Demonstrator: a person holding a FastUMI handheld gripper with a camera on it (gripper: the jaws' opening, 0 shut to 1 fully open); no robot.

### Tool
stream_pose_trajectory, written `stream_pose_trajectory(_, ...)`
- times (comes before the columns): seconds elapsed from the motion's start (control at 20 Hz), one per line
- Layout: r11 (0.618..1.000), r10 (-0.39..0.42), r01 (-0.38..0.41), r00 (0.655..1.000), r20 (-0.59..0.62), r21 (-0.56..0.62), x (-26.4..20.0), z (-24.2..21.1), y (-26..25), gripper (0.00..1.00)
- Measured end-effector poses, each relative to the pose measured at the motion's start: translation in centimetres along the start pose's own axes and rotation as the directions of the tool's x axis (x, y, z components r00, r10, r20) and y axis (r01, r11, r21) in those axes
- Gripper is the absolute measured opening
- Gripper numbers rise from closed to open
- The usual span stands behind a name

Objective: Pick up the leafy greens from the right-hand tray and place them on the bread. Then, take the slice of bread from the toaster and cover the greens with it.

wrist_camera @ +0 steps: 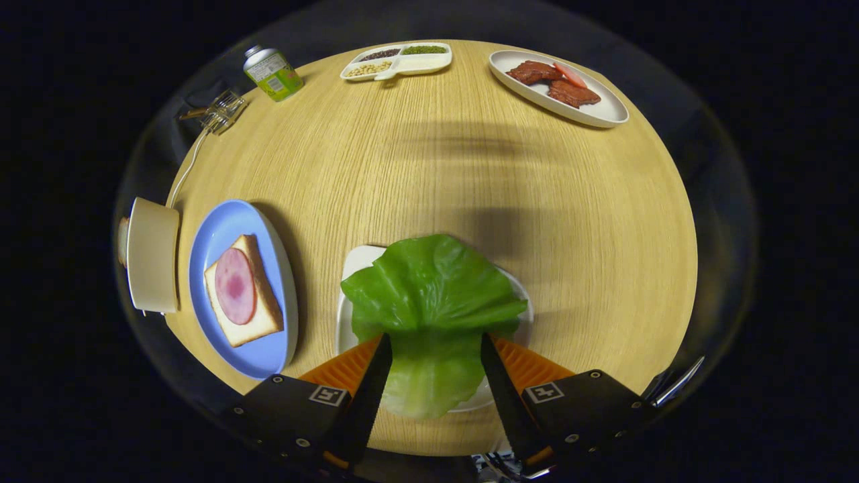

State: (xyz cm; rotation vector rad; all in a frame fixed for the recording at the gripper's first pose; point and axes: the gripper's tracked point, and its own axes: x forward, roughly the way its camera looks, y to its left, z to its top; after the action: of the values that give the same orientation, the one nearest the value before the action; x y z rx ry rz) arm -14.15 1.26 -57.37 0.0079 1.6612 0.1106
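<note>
Zero steps finished so far, I reckon. My gripper (433, 349) has its jaws spread either side of the leafy greens (433, 295), which lie on the white tray (350, 268). Bread (258, 305) with ham (235, 285) waits left on the blue plate (221, 228); toaster (153, 255) slice comes after.

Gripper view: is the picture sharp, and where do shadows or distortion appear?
Gripper view: sharp on the lettuce leaf between the open gripper fingers; soft shadows cross the table beyond the leaf; fisheye bends the table's edge and stretches the blue plate.
</note>
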Motion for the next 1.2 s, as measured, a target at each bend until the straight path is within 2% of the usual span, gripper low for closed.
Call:
stream_pose_trajectory(0.15,1.0,-0.017,0.017,1.0,-0.014,-0.002,0.03,-0.05,-0.2,0.8)
stream_pose_trajectory(0.45,0.998,-0.053,0.054,0.998,-0.023,0.037,0.08,0.01,0.07,0.68)
stream_pose_trajectory(0.6,0.997,-0.054,0.055,0.998,-0.017,0.05,0.18,0.01,0.34,0.54)
stream_pose_trajectory(0.65,0.996,-0.055,0.056,0.998,-0.018,0.065,0.19,0.0,0.24,0.52)
stream_pose_trajectory(0.75,0.99,-0.062,0.063,0.998,-0.015,0.123,0.18,0.15,0.05,0.4)
stream_pose_trajectory(0.8,0.986,-0.069,0.069,0.998,-0.01,0.152,0.06,0.05,-0.11,0.29)
stream_pose_trajectory(0.9,0.983,-0.07,0.07,0.998,-0.003,0.17,0.15,-0.02,-0.24,0.14)
stream_pose_trajectory(1.05,0.983,-0.063,0.061,0.998,0.001,0.173,0.09,0.08,-0.31,0.05)
stream_pose_trajectory(1.2,0.977,-0.042,0.039,0.999,0.01,0.209,-0.58,0.1,-0.15,0.02)
